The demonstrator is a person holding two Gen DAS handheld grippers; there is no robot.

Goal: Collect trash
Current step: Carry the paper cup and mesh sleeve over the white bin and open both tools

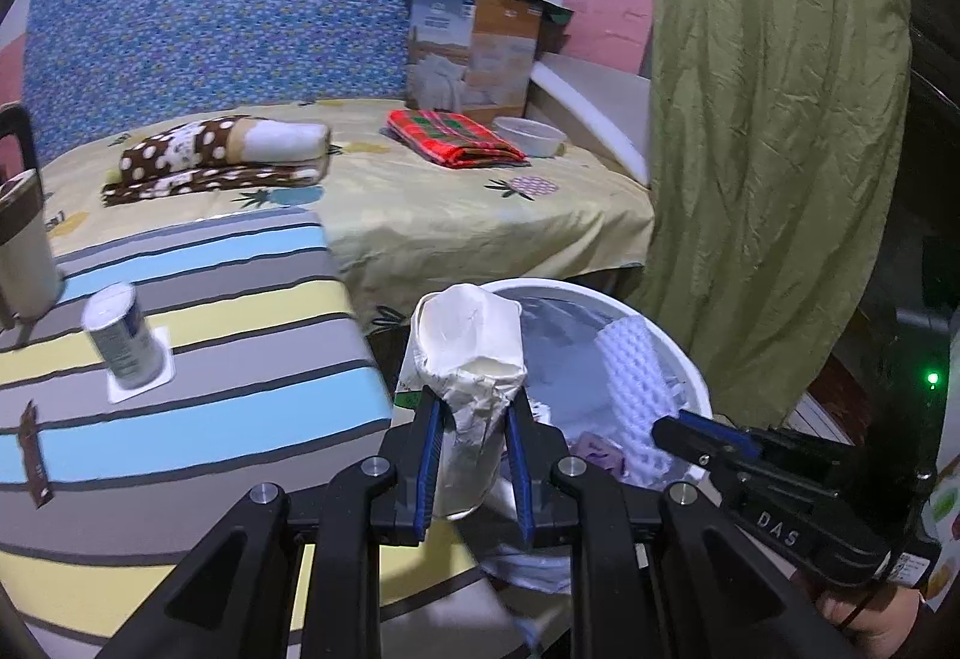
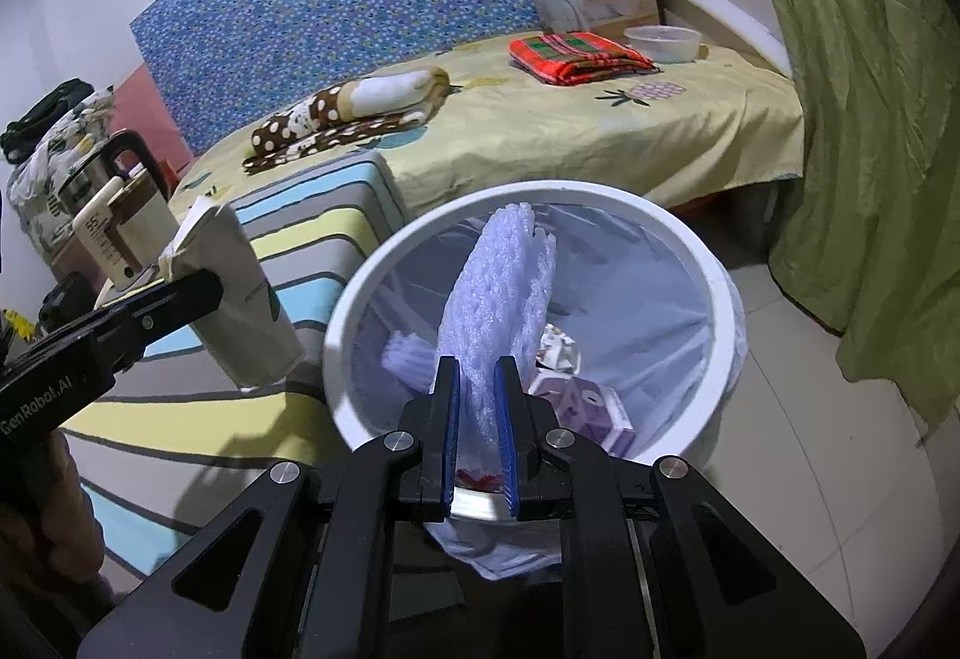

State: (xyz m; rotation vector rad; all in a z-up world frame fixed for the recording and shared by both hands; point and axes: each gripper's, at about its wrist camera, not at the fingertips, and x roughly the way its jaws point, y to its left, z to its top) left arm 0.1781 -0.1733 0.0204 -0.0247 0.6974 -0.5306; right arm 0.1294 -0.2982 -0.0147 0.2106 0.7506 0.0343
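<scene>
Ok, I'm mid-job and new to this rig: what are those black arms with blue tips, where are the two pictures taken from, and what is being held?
Those are two hand-held grippers, no robot; a camera on each looks along its fingers. In the left view, the left gripper is shut on a crumpled white carton, by the near rim of the white bin. In the right view, the right gripper is shut on a white foam net above the bin, which already holds a purple box. Each gripper shows in the other's view. A can stands on the striped table; the bed lies behind.
</scene>
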